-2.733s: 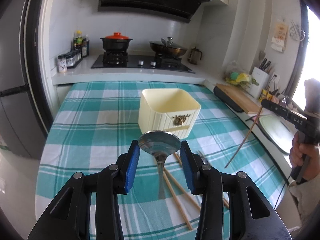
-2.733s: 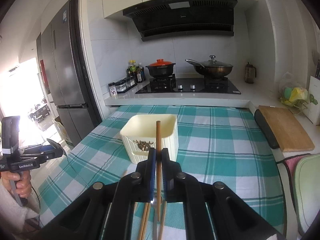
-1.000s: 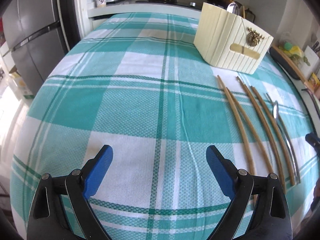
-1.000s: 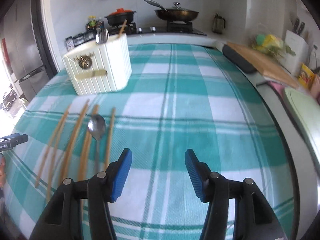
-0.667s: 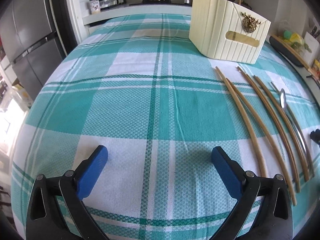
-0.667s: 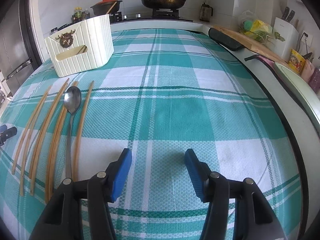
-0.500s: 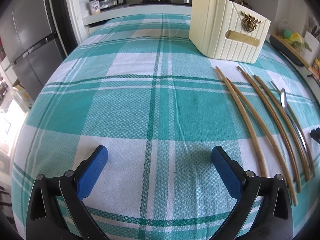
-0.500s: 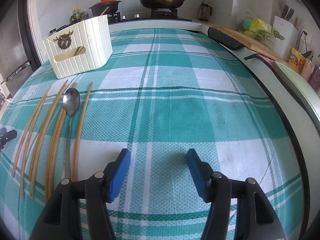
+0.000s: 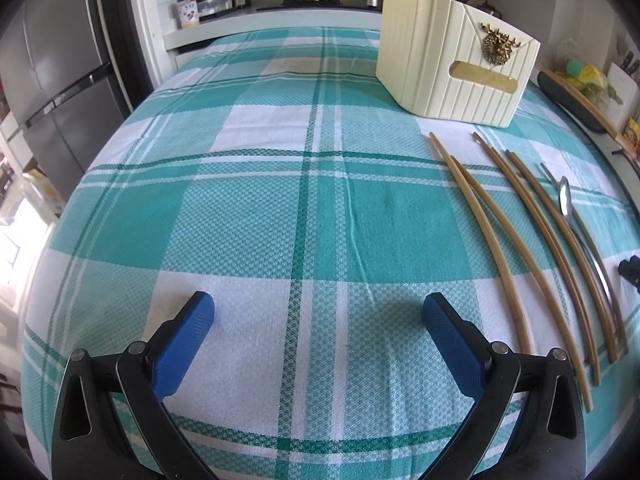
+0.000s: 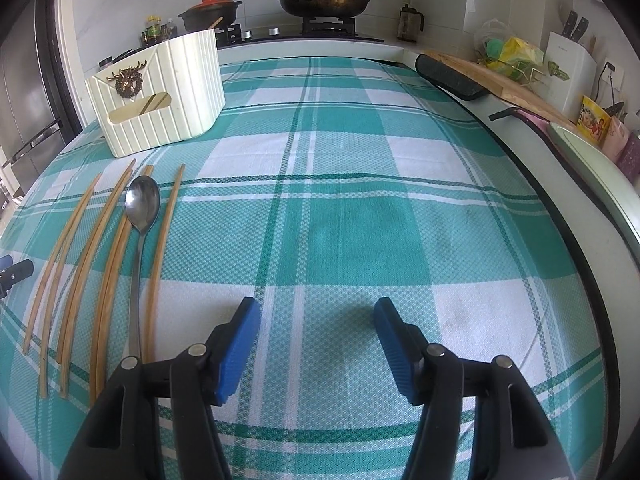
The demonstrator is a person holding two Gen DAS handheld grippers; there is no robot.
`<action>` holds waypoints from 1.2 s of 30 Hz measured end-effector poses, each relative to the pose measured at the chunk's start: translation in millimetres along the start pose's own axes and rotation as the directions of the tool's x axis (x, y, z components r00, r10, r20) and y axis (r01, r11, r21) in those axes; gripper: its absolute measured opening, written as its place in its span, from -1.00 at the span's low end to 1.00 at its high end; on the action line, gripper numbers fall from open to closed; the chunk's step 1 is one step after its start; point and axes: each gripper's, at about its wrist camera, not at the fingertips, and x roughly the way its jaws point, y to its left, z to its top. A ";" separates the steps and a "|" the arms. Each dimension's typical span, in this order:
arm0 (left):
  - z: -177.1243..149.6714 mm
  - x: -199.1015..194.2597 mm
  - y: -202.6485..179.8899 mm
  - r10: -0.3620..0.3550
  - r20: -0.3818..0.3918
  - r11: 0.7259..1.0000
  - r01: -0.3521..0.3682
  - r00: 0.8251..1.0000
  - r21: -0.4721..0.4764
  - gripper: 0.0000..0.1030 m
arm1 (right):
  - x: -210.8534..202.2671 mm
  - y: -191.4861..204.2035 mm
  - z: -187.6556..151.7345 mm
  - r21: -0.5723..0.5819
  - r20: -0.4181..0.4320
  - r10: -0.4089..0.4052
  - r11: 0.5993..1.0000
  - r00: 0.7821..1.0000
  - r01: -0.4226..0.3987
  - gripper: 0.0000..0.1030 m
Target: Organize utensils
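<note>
Steel spoon's (image 10: 142, 200) bowl, right view only

Both tools look alike — the left gripper (image 9: 318, 322) and right gripper (image 10: 316, 330) have glossy black plastic linkage arms with triangular cut-outs, round silver pivot screws, and blue ribbed pads (image 10: 240, 346) — slightly scuffed.

Two low wrist views, sharing chopsticks (image 9: 496, 248), holder (image 10: 160, 96)

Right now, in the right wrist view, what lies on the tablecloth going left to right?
Other hand-held gripper's tip → loose chopsticks → spoon → single chopstick → bare checked tablecloth → counter edge.
</note>
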 end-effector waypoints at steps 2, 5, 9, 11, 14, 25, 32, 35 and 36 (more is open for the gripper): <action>0.8 -1.7 0.0 -0.013 0.007 1.000 0.013 1.000 -0.008 0.99 | 0.1 0.5 0.0 0.000 0.000 0.000 1.000 1.000 0.000 0.18; 2.1 -12.3 -3.1 -0.099 0.026 0.994 0.100 0.995 -0.048 0.98 | -0.5 0.6 0.0 0.001 0.002 0.000 1.000 1.000 0.000 0.18; 6.3 -26.3 -33.4 -0.164 0.034 0.986 0.163 0.986 0.015 0.98 | -11.2 14.0 4.0 0.009 0.031 0.124 0.992 0.992 -0.125 0.18; 7.8 -24.5 -49.4 -0.144 0.017 0.988 0.142 0.989 0.058 0.98 | -15.6 30.3 11.0 -0.029 0.034 0.194 0.981 0.980 -0.193 0.18; 9.1 -12.6 -63.5 -0.101 -0.018 0.992 0.102 0.995 0.079 0.88 | -11.3 51.9 22.4 -0.088 0.004 0.250 0.964 0.968 -0.249 -0.06; 5.7 -9.7 -86.3 -0.102 0.005 0.980 0.099 0.995 0.173 -0.47 | 15.6 80.1 28.5 -0.197 -0.137 0.250 0.942 0.959 -0.273 -0.84; 2.7 -13.3 -71.9 -0.035 0.032 0.991 0.030 0.999 0.127 -0.90 | 7.9 70.1 19.5 -0.184 -0.092 0.107 0.975 0.990 -0.122 -0.88; -0.6 -16.7 -49.2 -0.009 0.023 0.997 0.007 1.000 0.071 -0.90 | 4.4 48.2 14.9 -0.121 -0.078 0.053 0.991 0.996 -0.062 -0.88; -2.8 -18.2 -42.9 -0.001 0.019 0.998 0.000 1.000 0.063 -0.90 | 2.6 40.8 12.5 -0.106 -0.078 0.037 0.993 0.996 -0.045 -0.88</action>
